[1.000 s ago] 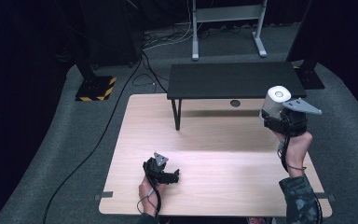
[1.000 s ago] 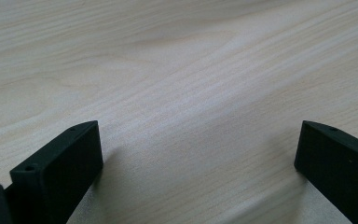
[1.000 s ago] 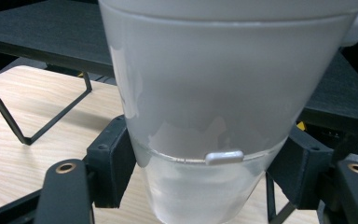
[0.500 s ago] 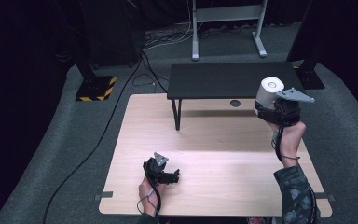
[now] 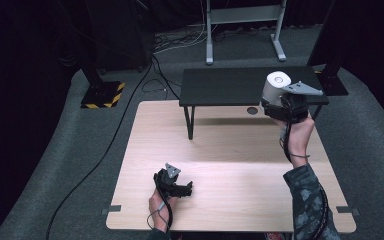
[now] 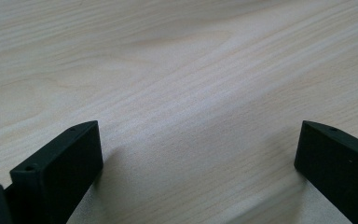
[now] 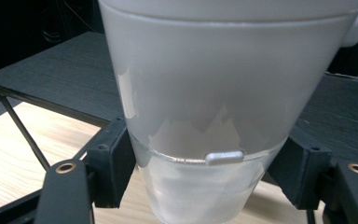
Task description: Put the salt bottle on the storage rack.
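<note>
My right gripper point(image 5: 276, 102) is shut on a white, translucent plastic cup point(image 5: 275, 86) and holds it upright in the air over the right end of the black shelf point(image 5: 220, 86). In the right gripper view the cup point(image 7: 214, 116) stands between both black jaws, which press on its lower wall. My left gripper point(image 5: 186, 189) rests low on the wooden table point(image 5: 220, 145) near the front edge. Its jaws stand wide apart in the left gripper view, with bare wood point(image 6: 191, 93) between them.
The black shelf stands on thin legs at the table's far side. A round cable hole point(image 5: 252, 110) sits in the tabletop under it. Behind are a metal stand point(image 5: 242, 30) and a yellow-and-black striped base point(image 5: 102, 95) on the grey floor, with a cable point(image 5: 105, 150) trailing left.
My right gripper has carried the cup up and leftward, from beside the shelf's right end to above it. The left gripper has stayed put.
</note>
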Demonstrator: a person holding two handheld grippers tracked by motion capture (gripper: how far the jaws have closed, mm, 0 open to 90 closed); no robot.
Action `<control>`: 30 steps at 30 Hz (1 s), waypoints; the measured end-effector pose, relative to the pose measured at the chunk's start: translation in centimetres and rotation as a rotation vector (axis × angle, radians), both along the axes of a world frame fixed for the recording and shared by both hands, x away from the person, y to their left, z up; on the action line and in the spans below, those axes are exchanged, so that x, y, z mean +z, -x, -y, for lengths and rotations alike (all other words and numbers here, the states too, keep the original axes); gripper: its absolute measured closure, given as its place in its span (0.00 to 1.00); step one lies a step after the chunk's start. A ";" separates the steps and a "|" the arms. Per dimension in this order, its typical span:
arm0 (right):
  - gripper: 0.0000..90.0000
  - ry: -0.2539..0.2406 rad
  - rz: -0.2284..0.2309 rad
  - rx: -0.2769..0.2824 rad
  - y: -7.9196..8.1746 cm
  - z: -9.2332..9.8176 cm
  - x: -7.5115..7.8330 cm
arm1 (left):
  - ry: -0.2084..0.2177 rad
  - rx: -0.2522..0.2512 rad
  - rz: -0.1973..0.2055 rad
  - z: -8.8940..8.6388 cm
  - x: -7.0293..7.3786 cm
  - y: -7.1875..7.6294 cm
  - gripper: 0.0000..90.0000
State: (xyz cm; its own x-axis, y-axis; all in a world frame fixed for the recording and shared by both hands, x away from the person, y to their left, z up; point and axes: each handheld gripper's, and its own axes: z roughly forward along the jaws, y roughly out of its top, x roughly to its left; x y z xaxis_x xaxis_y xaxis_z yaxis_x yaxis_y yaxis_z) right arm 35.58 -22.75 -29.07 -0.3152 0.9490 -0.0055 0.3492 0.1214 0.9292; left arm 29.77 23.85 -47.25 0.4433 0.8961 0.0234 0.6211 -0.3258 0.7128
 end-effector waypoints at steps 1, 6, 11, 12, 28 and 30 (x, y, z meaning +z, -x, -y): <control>0.32 0.000 0.000 0.000 0.0 0.0 0.0 | 0.000 0.000 0.000 0.0 0.0 0.0 0.00; 0.32 0.009 -0.009 0.023 -1.3 -1.6 0.3 | 0.001 -0.002 0.001 0.0 0.0 0.0 0.00; 0.32 0.008 -0.016 0.036 -2.1 -2.4 0.5 | 0.003 -0.002 0.001 0.0 0.0 0.0 0.00; 0.32 0.005 -0.018 0.042 -2.5 -2.7 0.5 | 0.002 -0.002 0.001 0.0 0.0 0.0 0.00; 0.32 -0.025 -0.040 0.078 -6.0 -6.2 0.7 | 0.003 -0.005 0.002 0.0 0.0 0.0 0.00; 0.32 -0.028 -0.039 0.078 -6.4 -6.8 0.6 | -0.001 -0.008 0.001 0.0 0.0 0.0 0.00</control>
